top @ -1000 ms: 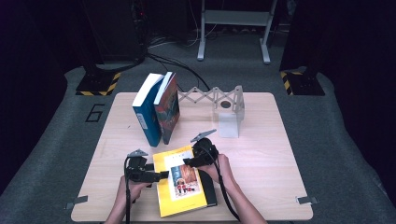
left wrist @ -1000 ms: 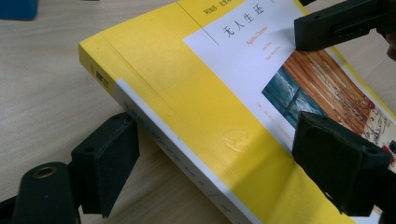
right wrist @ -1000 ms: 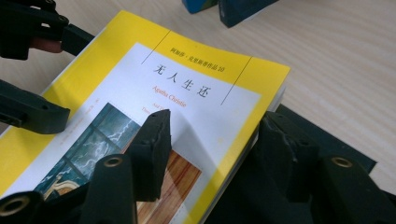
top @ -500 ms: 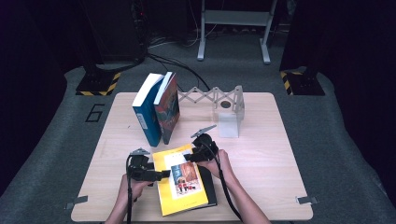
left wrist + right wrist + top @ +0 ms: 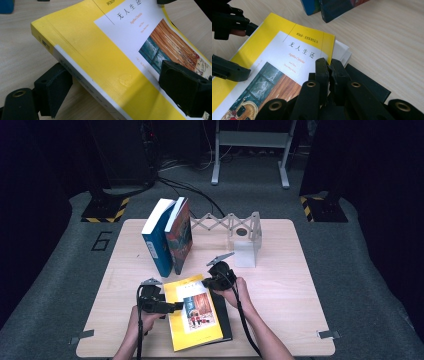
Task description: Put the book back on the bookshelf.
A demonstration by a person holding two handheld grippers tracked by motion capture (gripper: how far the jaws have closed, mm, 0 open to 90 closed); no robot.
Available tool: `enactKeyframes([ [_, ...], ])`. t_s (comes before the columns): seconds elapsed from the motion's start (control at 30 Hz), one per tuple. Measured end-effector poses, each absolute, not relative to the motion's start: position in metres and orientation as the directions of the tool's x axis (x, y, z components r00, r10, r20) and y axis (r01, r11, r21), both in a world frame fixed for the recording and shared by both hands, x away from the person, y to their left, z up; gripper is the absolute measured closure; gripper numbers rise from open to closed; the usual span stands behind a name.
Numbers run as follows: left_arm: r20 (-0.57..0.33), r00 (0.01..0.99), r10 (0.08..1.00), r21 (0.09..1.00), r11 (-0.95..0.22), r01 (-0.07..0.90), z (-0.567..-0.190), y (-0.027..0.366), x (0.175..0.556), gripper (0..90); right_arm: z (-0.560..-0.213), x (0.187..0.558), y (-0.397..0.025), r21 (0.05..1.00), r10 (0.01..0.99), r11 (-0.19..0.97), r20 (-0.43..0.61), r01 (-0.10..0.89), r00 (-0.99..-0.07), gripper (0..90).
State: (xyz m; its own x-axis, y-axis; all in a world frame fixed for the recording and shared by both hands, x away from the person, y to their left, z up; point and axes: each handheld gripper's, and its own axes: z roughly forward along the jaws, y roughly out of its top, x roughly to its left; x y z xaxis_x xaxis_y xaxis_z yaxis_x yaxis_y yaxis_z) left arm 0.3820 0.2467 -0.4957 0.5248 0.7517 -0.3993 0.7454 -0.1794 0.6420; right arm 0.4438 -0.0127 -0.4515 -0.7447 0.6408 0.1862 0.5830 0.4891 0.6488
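Far left of the table (image 5: 125, 270): two upright books (image 5: 167, 240) block the way, leaning together. The white bookend (image 5: 246, 242) with its folding lattice stands just right of them at the far edge; a bare gap between books and bookend gives passage. Right half of the table is open wood, free room. Near middle is taken by the yellow book (image 5: 197, 312), lying on a black book (image 5: 226, 317). The left gripper (image 5: 172, 307) straddles the yellow book's spine edge, the right gripper (image 5: 209, 282) sits at its far corner, crowding both sides. Bare wood strip left of the left gripper.
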Motion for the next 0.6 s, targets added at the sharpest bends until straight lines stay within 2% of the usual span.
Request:
enactKeyframes([
  [0.33,-0.401,0.527,0.75,0.663,-0.159,0.731,-0.489,0.253,0.382,14.3,-0.42,0.424,-0.013,0.743,0.62,0.515,0.022,0.428,-0.784,87.5],
  [0.6,-0.412,0.538,0.735,0.659,-0.167,0.733,-0.486,0.252,0.384,14.3,-0.404,0.413,-0.012,0.759,0.631,0.525,-0.042,0.386,-0.775,88.1],
])
